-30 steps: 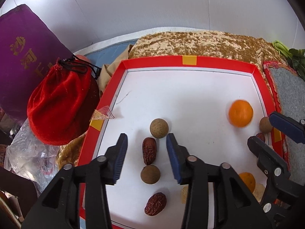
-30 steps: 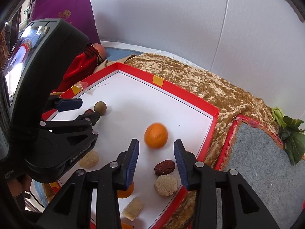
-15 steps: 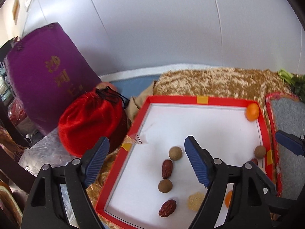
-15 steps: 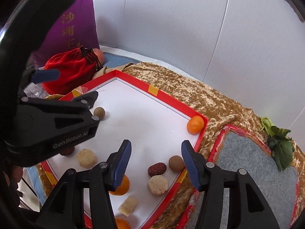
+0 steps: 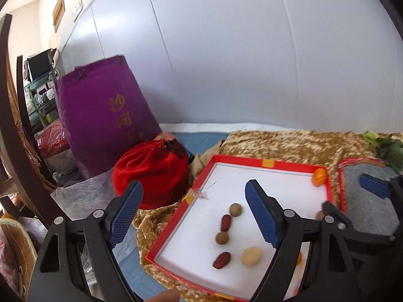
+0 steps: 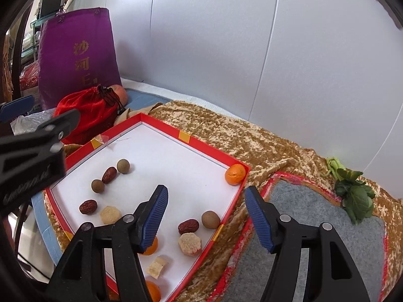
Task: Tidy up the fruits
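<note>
At the far left, the purple bag [image 5: 105,115] and the red drawstring pouch [image 5: 151,173] had come much further into the left wrist view than a second before, when the camera sat low over the tray. The left gripper [image 5: 194,214] had lifted clear of the brown date [image 5: 226,222] it had framed; its jaws were opening wide with nothing between them. That date lay touching-close in a line with two round longans [image 5: 235,210] on the white floor of the red-rimmed tray [image 6: 186,136]. Further right, the orange [image 6: 235,174] had gone from mid-tray to the far right corner, against the rim. The right gripper [image 6: 205,217] was raised, jaws opening and empty, above another date [image 6: 188,226] and longan [image 6: 210,219] beside the right rim.
</note>
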`<state>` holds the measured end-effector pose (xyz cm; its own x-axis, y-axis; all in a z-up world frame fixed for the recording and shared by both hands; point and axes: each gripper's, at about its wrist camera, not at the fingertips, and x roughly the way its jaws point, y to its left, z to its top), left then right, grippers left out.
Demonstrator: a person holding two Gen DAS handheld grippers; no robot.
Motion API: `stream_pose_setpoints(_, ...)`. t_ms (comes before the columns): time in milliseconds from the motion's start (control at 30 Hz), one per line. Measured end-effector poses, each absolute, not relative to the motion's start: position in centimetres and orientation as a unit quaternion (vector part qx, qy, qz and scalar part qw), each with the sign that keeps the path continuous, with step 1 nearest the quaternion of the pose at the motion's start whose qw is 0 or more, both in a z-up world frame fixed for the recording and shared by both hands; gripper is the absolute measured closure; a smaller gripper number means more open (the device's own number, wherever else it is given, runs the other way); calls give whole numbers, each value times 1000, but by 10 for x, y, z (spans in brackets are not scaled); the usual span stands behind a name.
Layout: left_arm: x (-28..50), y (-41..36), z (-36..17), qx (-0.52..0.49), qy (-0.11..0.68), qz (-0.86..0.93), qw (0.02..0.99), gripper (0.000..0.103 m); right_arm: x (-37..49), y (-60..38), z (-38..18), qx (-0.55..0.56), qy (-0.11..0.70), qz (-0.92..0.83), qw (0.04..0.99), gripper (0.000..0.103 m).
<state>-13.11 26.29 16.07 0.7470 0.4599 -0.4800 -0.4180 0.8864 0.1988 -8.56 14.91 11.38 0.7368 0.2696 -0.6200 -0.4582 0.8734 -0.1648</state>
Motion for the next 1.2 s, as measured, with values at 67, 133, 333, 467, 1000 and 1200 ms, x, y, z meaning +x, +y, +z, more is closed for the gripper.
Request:
stream_pose_setpoints(67,-149,254,167,29,237,230,943,14,-92,144,119,-158,290,190,925,36)
stream_pose_setpoints(133,-162,250,173,23,214,229,949,3,-98,137,125,-158,279,184,929,33)
stream_pose_setpoints(333,-203,242,187,11,161,259,952,0,-115,106,148,-137,243,163,946,31)
stream_pose_setpoints(467,-215,244,187,3,171,274,947,0,-130,87,164,-115,221,160,955,29)
stream_pose_setpoints(1000,-257,238,184,-24,225,272,936,0,-211,41,184,-47,181,172,967,20)
stream_pose_setpoints(1200,-276,242,198,-58,225,234,944,0,-238,32,191,-43,166,168,971,15)
